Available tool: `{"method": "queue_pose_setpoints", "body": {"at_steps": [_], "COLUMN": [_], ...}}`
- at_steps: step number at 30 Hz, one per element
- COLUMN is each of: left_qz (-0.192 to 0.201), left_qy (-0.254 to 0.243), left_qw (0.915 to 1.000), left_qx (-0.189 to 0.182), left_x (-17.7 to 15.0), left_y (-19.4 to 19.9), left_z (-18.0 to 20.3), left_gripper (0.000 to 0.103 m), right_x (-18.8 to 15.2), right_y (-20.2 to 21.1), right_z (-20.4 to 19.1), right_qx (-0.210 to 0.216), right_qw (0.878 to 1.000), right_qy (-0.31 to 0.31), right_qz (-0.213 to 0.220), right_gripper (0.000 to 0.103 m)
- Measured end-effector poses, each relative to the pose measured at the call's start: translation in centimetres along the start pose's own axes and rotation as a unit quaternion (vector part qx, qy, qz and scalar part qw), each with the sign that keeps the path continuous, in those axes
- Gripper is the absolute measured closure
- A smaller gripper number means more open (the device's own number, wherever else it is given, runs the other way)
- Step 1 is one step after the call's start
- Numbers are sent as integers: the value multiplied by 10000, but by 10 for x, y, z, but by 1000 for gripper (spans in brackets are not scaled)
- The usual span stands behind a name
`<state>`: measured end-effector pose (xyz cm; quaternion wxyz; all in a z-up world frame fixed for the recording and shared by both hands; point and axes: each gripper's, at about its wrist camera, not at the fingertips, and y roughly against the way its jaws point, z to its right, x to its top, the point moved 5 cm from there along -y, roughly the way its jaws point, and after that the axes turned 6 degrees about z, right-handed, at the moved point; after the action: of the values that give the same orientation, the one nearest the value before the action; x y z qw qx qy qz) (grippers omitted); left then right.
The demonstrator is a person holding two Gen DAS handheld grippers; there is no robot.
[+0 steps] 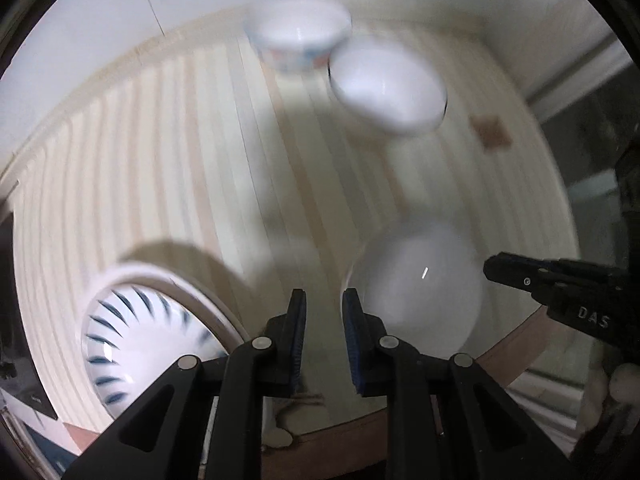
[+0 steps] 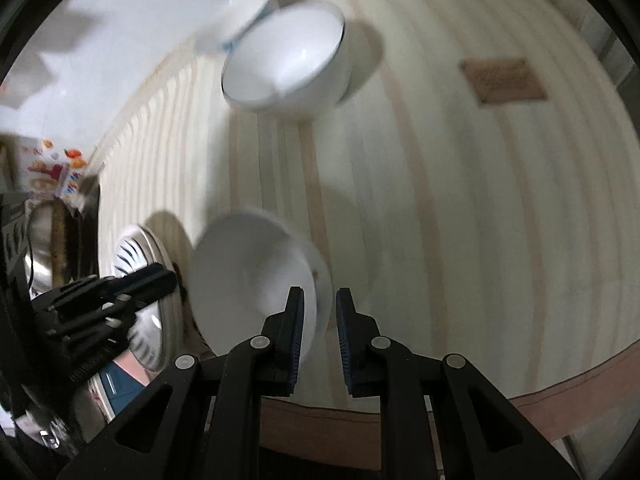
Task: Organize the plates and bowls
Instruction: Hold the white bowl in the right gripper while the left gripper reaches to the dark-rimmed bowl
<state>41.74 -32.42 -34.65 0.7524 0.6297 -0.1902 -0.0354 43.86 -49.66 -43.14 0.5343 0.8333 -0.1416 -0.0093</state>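
On the striped table (image 2: 480, 200), both grippers hang empty, jaws parted — right gripper (image 2: 318, 316) at the plain white plate's (image 2: 248, 276) rim, left gripper (image 1: 323, 320) beside it. Next, probably, comes pinching that rim — squarely.

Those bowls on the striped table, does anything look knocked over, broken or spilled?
Nothing stands out. The plain white bowl, the dark-rimmed bowl and the patterned bowl all sit upright; the blue-streaked plate lies flat. Blur hides fine chips.

Striped cloth-covered table (image 2: 500, 200): 3 white bowls (image 2: 286, 64) (image 1: 298, 32) (image 2: 256, 276), blue-patterned plate (image 1: 132, 336), brown patch (image 2: 504, 80).
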Motion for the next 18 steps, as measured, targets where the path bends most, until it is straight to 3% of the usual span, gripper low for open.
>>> {"method": "queue_pose_setpoints", "body": {"at_steps": [2,5,13,18], "left_qz": [201,344,-62,-393], "left_qy": [79,260,608,634], "left_qw": [9997,9987,9962,9953], "left_qx": [-125,-262,-619,-622], "left_x": [20,58,126,142], "left_y": [12,9,-50,-85], "left_z": [-5,-9,-9,-11], "left_gripper": [76,71,71,71], "right_x": [16,44,127,148], "right_y": [19,34,10,-19], "right_z": [3,8,21,28], "right_qx": [166,334,453,464], "right_qw": [9996,9981,9951,9950], "right_qy": [-129,-298,-638,-762], "right_qz": [202,435,598,446], "right_gripper": [81,59,58,58]}}
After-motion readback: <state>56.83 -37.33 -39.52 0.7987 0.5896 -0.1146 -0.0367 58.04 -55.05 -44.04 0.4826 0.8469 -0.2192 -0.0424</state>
